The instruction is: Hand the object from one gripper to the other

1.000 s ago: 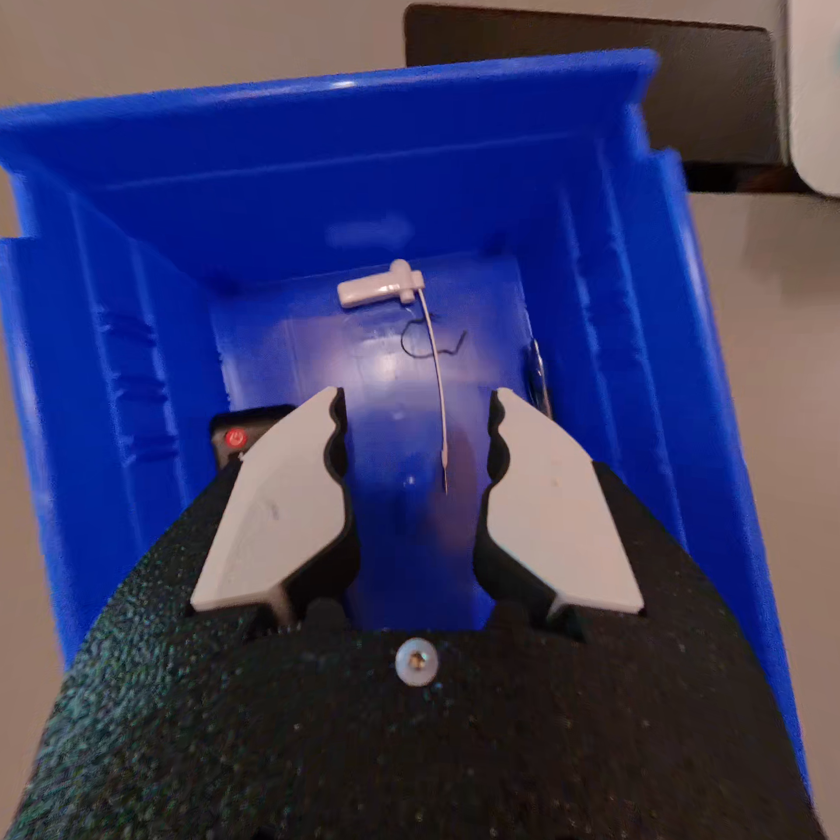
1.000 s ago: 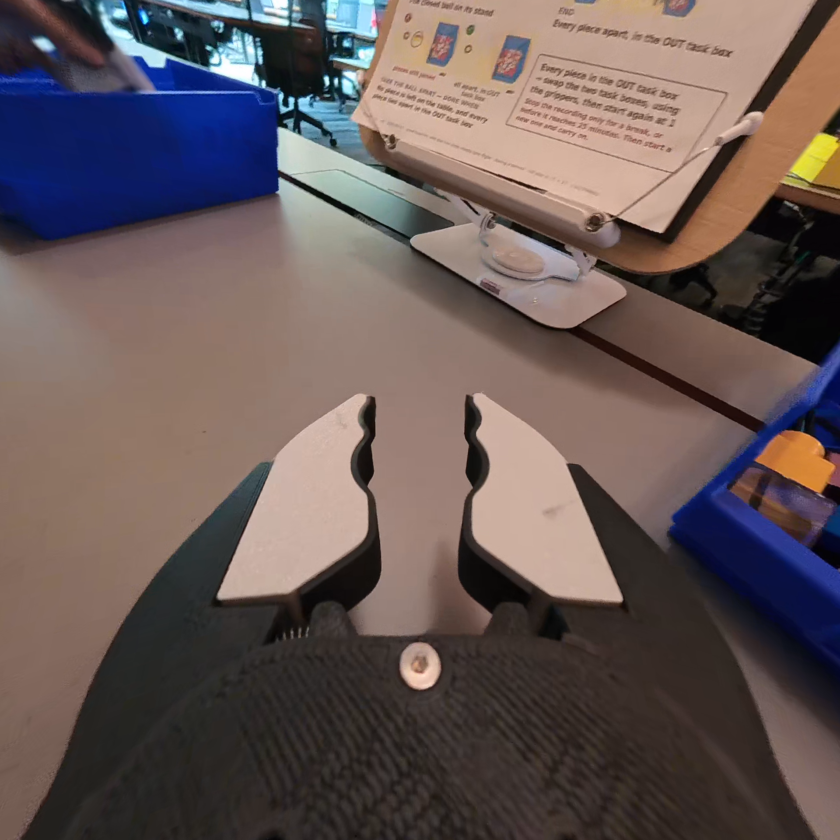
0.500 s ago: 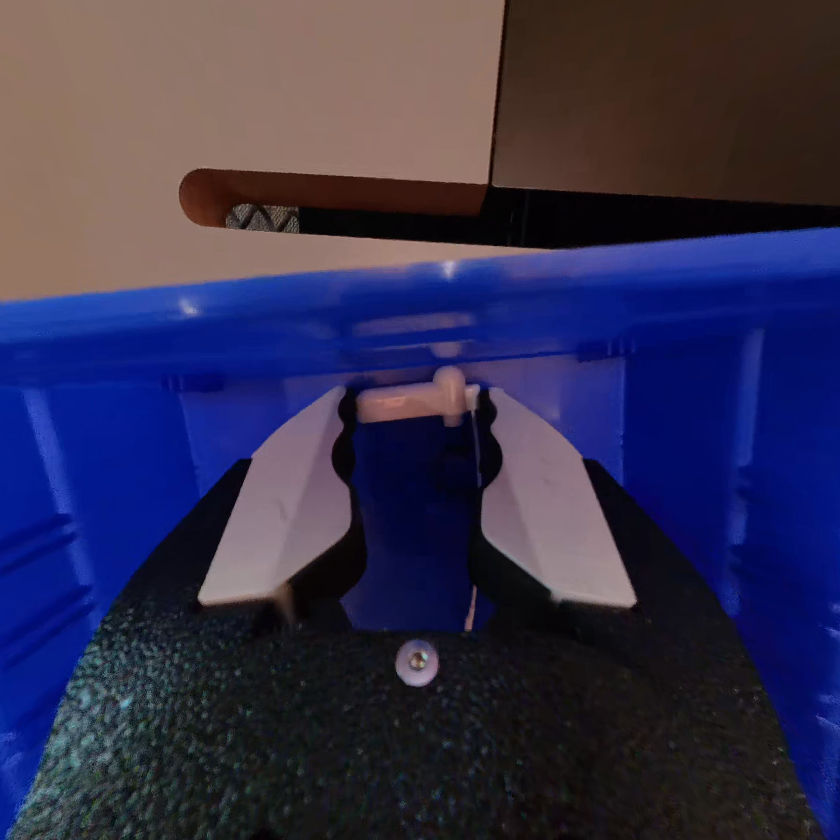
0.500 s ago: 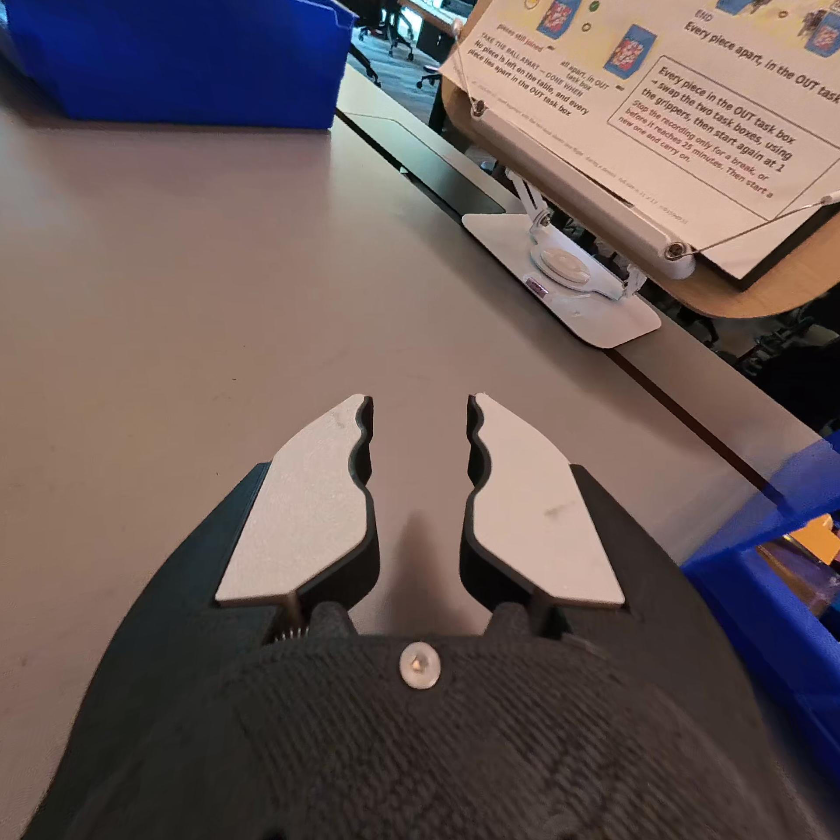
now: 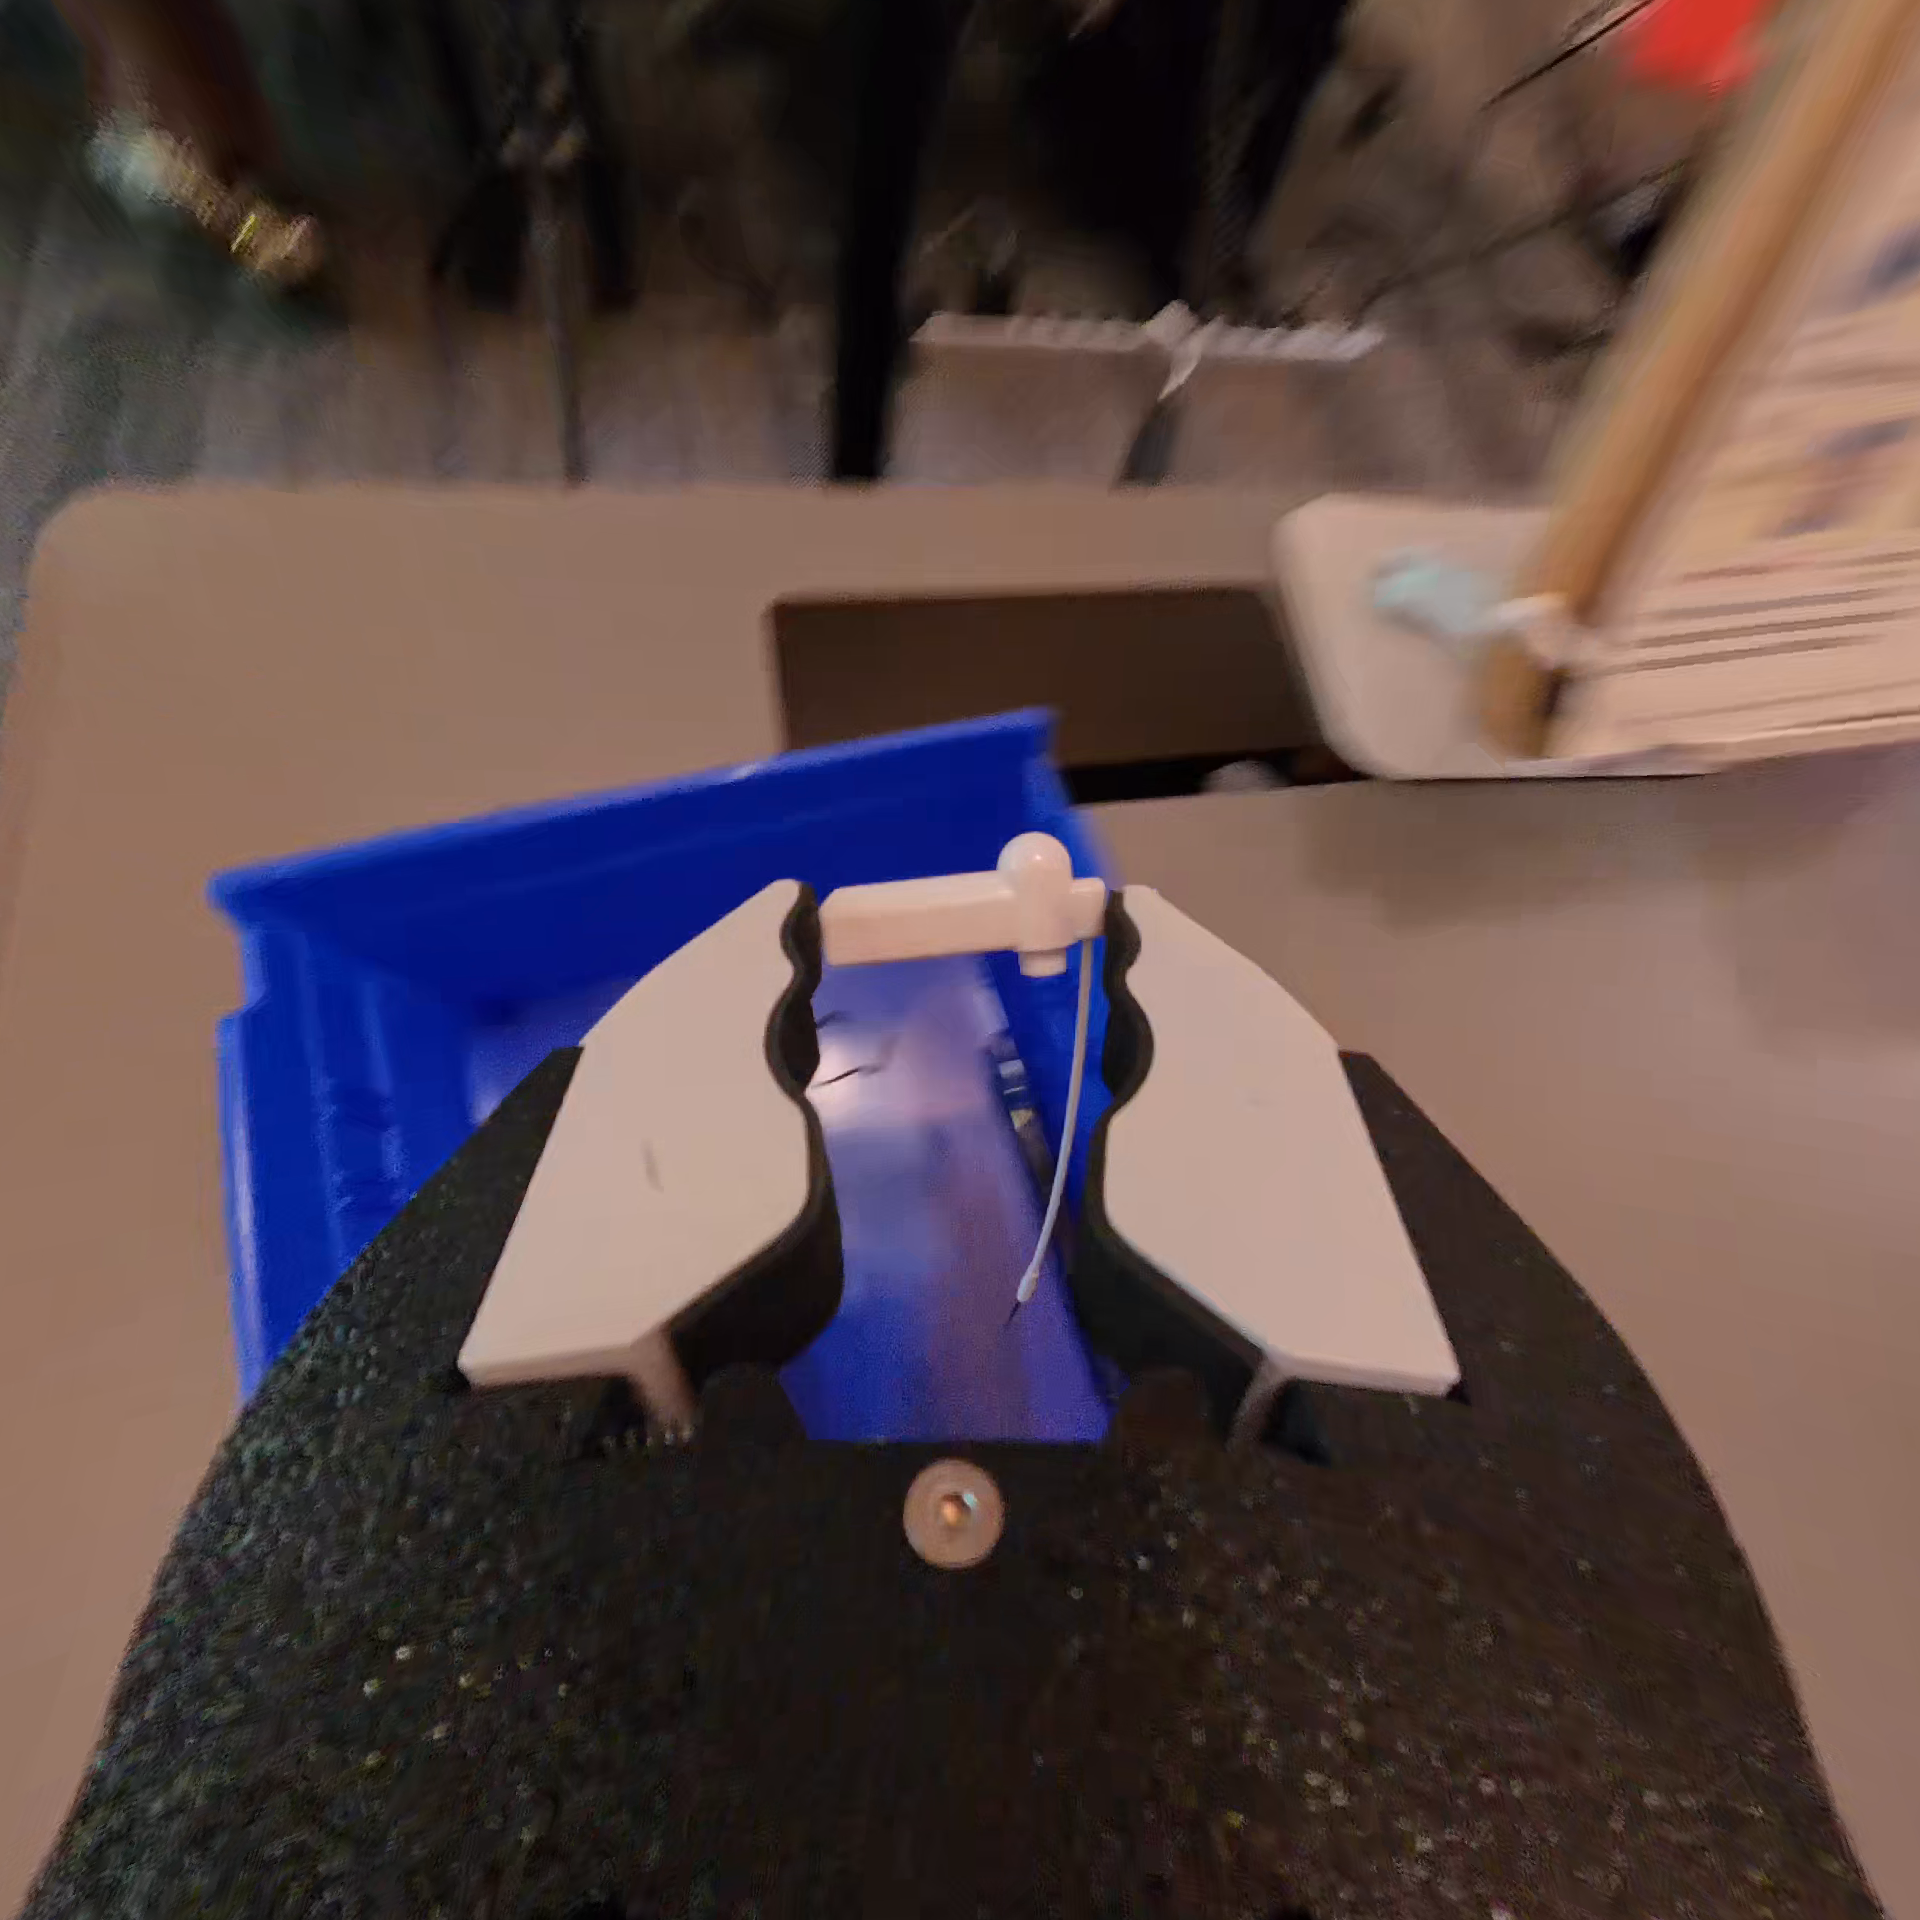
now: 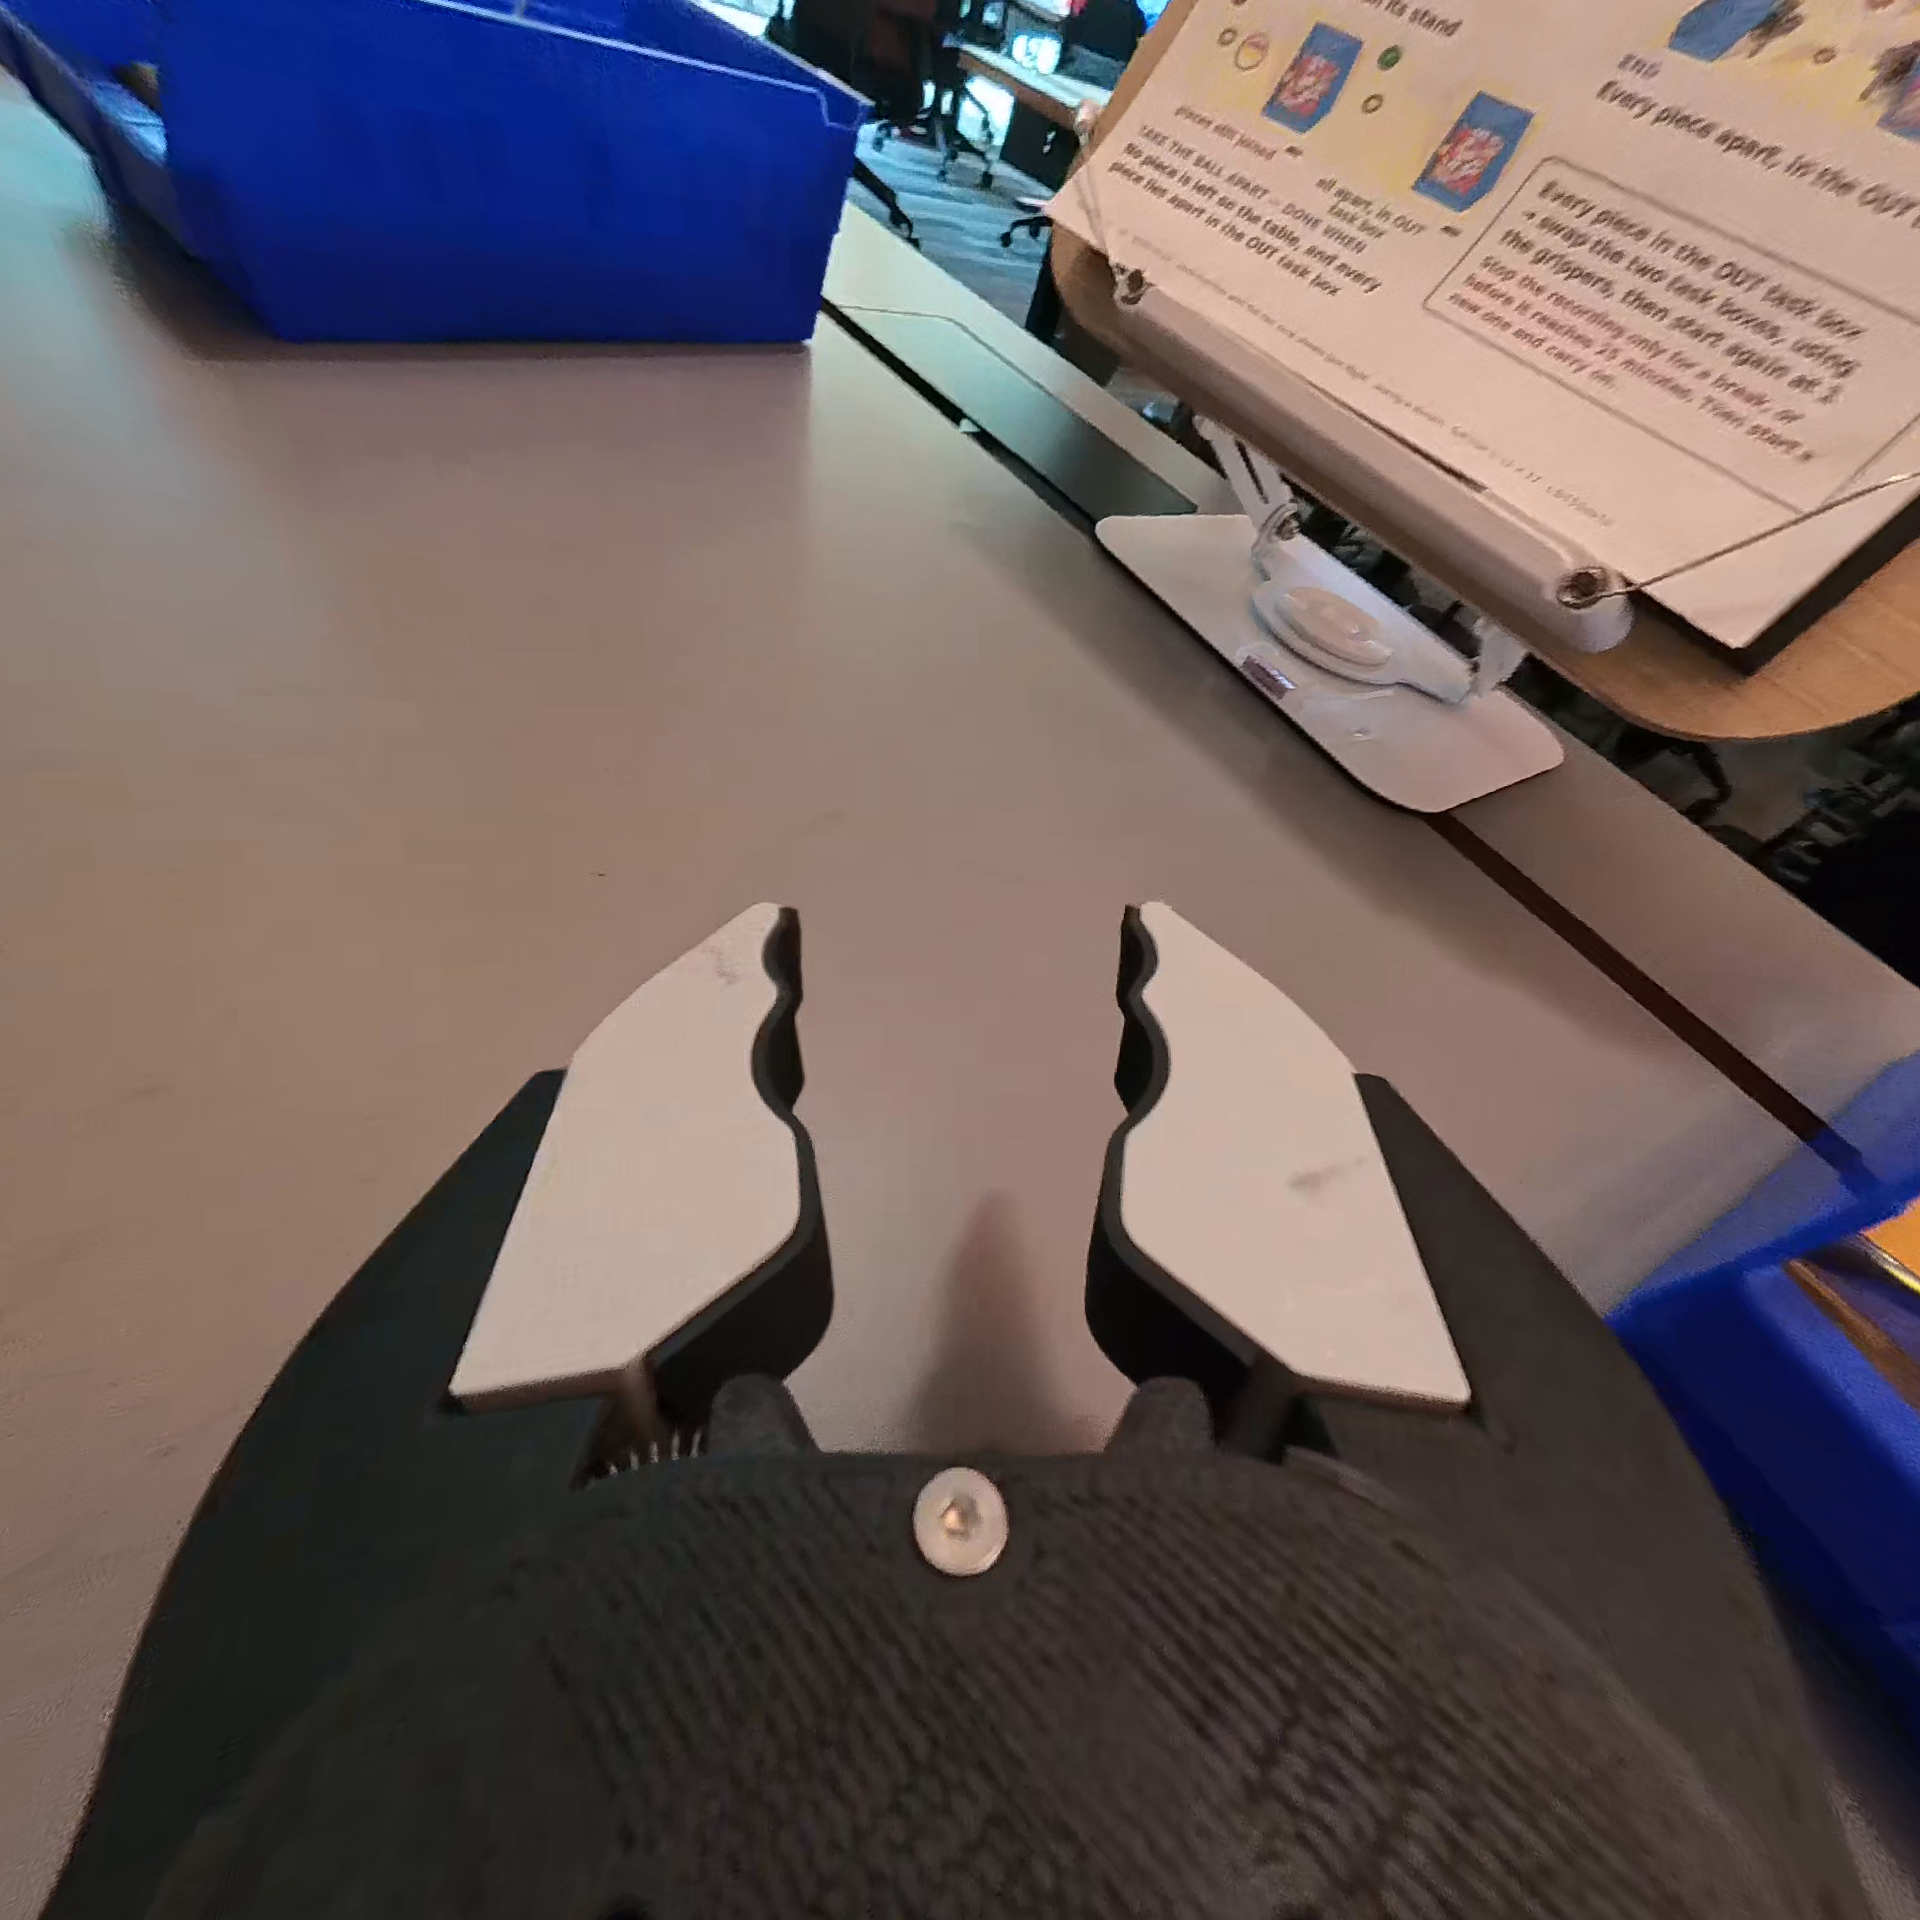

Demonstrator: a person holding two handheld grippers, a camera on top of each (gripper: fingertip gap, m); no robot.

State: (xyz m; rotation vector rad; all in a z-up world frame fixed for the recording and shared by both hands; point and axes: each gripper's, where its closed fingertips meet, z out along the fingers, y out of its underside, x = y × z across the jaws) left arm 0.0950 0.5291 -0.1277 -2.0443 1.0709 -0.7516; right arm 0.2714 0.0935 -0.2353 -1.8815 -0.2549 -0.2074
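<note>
The first part of the task was judged done: the object, a small white plastic tag with a thin trailing pin-cord, was held crosswise at the very tips of the left tongs, which were closed down to the tag's length and gripped it end to end. The tag was seen lifted clear of the blue bin, which lay below and behind it on the grey surface. The cord hung down toward six o'clock between the fingers. The right tongs were parted wide with nothing between them, held low over the surface, a second blue bin at eleven o'clock and a document stand at two o'clock. Neither view showed the other tongs, so the meeting, the transfer grip and the release by the left were judged still to be done.
</note>
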